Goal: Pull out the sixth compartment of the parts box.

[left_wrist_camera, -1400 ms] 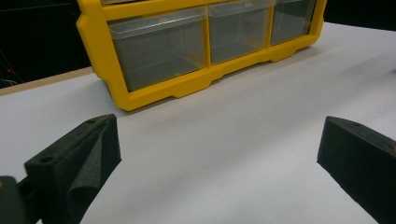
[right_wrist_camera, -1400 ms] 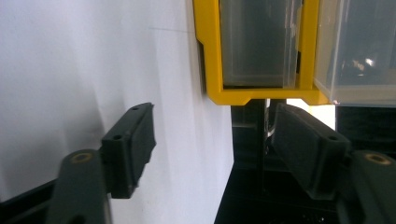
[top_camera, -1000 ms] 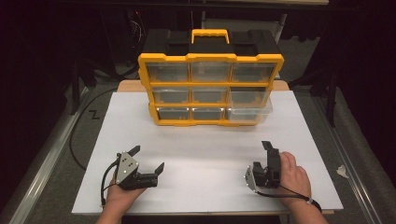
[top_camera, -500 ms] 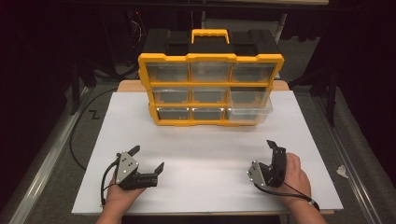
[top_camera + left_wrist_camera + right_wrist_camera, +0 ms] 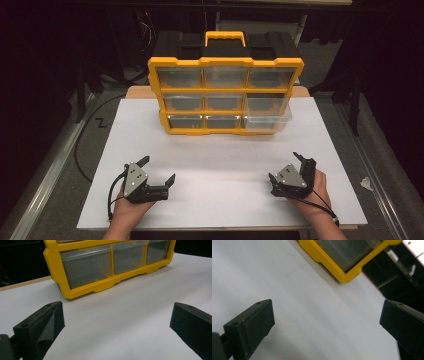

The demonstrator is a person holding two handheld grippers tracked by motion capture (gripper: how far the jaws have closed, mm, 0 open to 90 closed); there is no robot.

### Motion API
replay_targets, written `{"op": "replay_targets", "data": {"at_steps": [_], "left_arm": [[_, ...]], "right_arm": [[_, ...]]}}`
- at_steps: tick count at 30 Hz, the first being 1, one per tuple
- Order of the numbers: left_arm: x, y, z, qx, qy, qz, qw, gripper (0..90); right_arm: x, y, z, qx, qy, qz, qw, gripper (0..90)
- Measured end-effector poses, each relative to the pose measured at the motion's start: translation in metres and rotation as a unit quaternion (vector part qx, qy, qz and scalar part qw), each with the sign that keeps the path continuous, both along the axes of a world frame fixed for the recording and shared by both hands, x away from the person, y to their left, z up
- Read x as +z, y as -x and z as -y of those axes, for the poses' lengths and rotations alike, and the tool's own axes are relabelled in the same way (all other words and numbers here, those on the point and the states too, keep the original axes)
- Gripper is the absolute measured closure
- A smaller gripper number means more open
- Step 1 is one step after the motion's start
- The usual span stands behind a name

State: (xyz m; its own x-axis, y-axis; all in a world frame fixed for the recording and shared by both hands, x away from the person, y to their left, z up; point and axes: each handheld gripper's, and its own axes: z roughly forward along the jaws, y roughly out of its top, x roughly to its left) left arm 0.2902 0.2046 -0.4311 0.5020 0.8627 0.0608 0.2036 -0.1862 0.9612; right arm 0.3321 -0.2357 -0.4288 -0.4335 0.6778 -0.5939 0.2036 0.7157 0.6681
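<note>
— Near the bottom left of the high view, what did you see?

— One hand held the left gripper (image 5: 158,169) low over the white table (image 5: 225,165), its jaws spread wide with nothing between them. In the left gripper view both black jaws stood far apart at the lower corners, bare white surface between.

— And the other hand?

— At the lower right of the high view the right gripper (image 5: 284,168) sat just above the table too, tilted, jaws wide apart and empty. Its own view showed the same: a jaw at each lower corner, only white table in the gap.

— Where was the organizer?

— The yellow drawer box (image 5: 226,95) stood upright in the upper middle of the high view, at the far part of the table, well apart from both grippers. It had a yellow handle (image 5: 224,37) on top and three rows of clear drawers. The lower right drawer (image 5: 266,119) stuck out farther than its neighbours.

— Did the grippers' cameras catch it?

— Yes. It ran across the top of the left gripper view (image 5: 110,265), and one yellow corner showed at the upper right of the right gripper view (image 5: 344,257).
</note>
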Motion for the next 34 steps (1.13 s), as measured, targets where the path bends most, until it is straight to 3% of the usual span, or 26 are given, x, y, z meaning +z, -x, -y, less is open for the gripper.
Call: {"op": "replay_targets", "data": {"at_steps": [5, 11, 19, 21, 25, 26, 29, 34], "left_arm": [[0.000, 0.000, -0.001, 0.000, 0.004, -0.001, 1.0000, 0.2], [0.000, -0.001, -0.001, -0.002, 0.010, -0.007, 0.9999, 0.2], [0.000, -0.002, -0.003, -0.001, 0.023, -0.011, 0.9997, 0.2], [0.000, -0.002, -0.004, 0.000, 0.027, -0.013, 0.9996, 0.2], [-0.001, -0.002, -0.003, -0.001, 0.029, -0.015, 0.9995, 0.2], [-0.001, -0.002, -0.003, -0.002, 0.026, -0.017, 0.9995, 0.2], [-0.001, -0.002, -0.003, -0.002, 0.027, -0.017, 0.9995, 0.2], [-0.001, -0.002, -0.003, -0.002, 0.027, -0.017, 0.9995, 0.2]], "right_arm": [[0.000, 0.000, 0.006, -0.008, -0.078, -0.034, 0.9963, 1.3], [0.003, 0.002, 0.013, -0.006, -0.155, -0.049, 0.9866, 1.3], [0.008, 0.006, 0.022, -0.001, -0.251, -0.055, 0.9664, 1.3], [0.009, 0.006, 0.024, 0.002, -0.275, -0.055, 0.9600, 1.3], [0.009, 0.005, 0.027, 0.011, -0.328, -0.066, 0.9423, 1.3], [0.009, 0.004, 0.027, 0.012, -0.335, -0.071, 0.9393, 1.3], [0.007, 0.003, 0.028, 0.013, -0.342, -0.077, 0.9364, 1.3], [0.007, 0.003, 0.027, 0.015, -0.336, -0.076, 0.9388, 1.3]]}}
